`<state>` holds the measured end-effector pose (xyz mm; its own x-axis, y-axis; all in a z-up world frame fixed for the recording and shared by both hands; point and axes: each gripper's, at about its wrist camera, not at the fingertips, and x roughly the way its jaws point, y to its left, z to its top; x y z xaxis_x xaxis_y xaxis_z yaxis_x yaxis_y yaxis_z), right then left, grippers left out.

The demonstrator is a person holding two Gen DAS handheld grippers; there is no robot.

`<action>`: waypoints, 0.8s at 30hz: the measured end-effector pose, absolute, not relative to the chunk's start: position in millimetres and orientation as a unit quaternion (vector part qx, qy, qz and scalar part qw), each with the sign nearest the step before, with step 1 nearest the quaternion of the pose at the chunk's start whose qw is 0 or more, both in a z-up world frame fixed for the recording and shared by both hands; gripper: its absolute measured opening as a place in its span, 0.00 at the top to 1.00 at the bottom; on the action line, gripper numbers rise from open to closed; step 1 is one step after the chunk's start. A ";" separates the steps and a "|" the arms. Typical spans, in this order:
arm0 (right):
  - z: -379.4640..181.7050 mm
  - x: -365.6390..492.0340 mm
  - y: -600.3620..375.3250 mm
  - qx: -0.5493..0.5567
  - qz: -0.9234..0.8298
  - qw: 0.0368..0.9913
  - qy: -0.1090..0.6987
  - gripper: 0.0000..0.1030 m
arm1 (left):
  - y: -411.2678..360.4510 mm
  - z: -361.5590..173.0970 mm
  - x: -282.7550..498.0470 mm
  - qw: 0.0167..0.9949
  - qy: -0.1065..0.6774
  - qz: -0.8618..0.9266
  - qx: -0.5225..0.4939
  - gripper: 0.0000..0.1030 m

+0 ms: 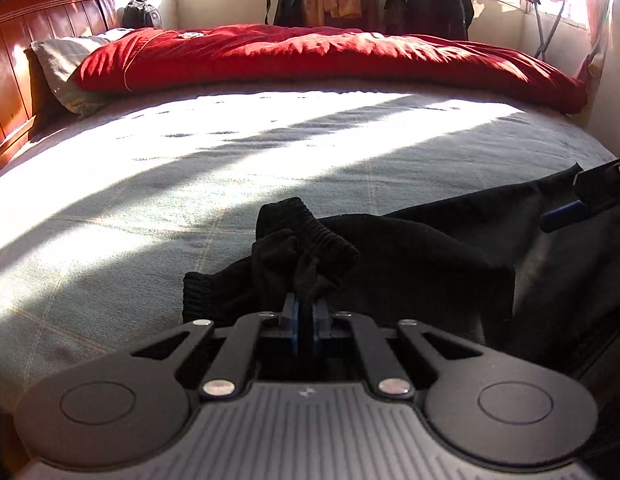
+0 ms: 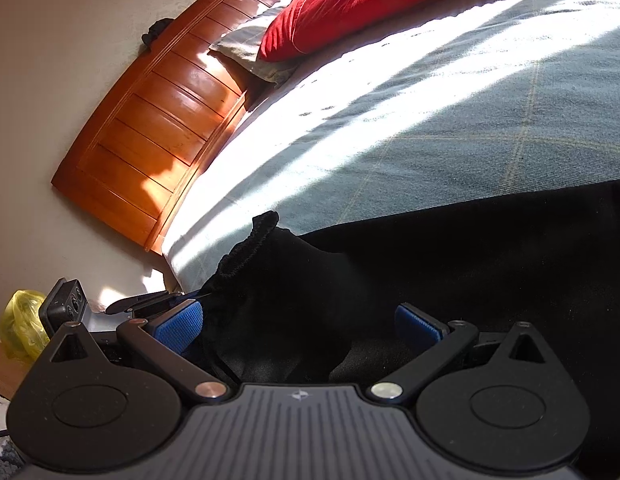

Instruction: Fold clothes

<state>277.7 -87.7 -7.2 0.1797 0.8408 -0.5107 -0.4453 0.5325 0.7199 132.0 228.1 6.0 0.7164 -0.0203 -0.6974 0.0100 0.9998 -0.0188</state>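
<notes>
- Left wrist view: my left gripper [image 1: 307, 312] is pinched tight on a bunched fold of the black garment [image 1: 410, 256], the blue pads [image 1: 292, 320] nearly meeting with cloth squeezed between them.
- Just ahead of my fingertips a ribbed elastic cuff [image 1: 326, 232] stands up from the held bunch; a second ribbed cuff [image 1: 195, 292] sits slightly to the left and below it.
- The rest of the garment spreads off to my right over the grey-blue bedspread [image 1: 189, 184], where my right gripper [image 1: 566, 212] shows at the frame's edge; from here I cannot tell how its jaws stand.
- Far ahead lie a red duvet [image 1: 330, 60] and a grey pillow [image 1: 65, 68], with the wooden headboard [image 1: 17, 56] to the far left.
- Right wrist view: my right gripper [image 2: 299, 328] has its jaws spread wide, blue pads [image 2: 177, 326] well apart, with the black garment [image 2: 450, 264] lying between and beyond them; neither pad clamps it.
- A gathered elastic edge [image 2: 245, 248] rises ahead, slightly left of my fingers.
- My left gripper [image 2: 149, 304] is just beside my left finger, at the cloth's edge.
- A yellow plastic bag [image 2: 19, 328] sits far left, low down.
</notes>
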 end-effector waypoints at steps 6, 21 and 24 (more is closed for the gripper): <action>-10.1 286.4 -82.7 0.206 0.449 0.727 0.476 0.00 | 259.9 12.7 113.2 0.919 0.379 0.040 -0.102 0.96; -4.9 295.7 -68.8 0.183 0.458 0.724 0.482 0.00 | 297.0 -17.7 100.1 0.895 0.404 0.045 -0.186 0.75; -3.7 296.0 -60.5 0.178 0.462 0.722 0.483 0.00 | 303.5 -24.4 106.0 0.891 0.398 0.040 -0.213 0.57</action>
<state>296.0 -60.5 -3.7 0.1065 0.8394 -0.5330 -0.4965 0.5093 0.7029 106.0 303.5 -24.4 0.6796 -0.0979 -0.7271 -0.2418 0.9058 -0.3480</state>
